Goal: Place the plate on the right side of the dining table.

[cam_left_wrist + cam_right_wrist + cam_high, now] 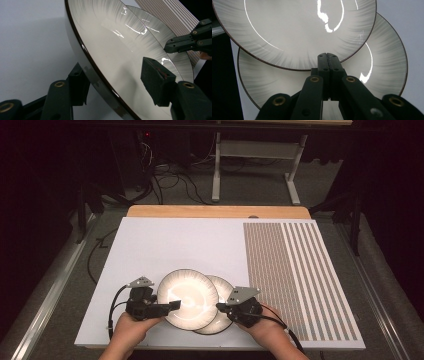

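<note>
Two round glossy cream plates with dark brown rims and grey radial streaks sit overlapped at the near edge of the white tabletop board (165, 245), roughly 6 o'clock of the board. Upper plate (187, 298) lies toward 9 o'clock, tilted, its 3 o'clock part resting over the lower plate (224, 292), which lies flat and pokes out at 3 o'clock. Left gripper (172, 306) comes in from 9 o'clock of the upper plate; in the left gripper view the rim runs between its two black jaws, one jaw under the plate, the other over the inner face. Jaws about half open; cannot tell whether the pads actually press on the rim. Right gripper (221, 306) sits at 3 o'clock of the stack, jaws fully together with nothing between them, tips just over the lower plate, right at the upper plate's rim. Right gripper view confirms: closed tips (328, 58) meet the edge of the upper plate (294, 27) above the lower plate (384, 65). Brown-and-white striped mat (295, 275) covers the board's 3 o'clock side, just beside the plates. Both hands enter from 6 o'clock.
</note>
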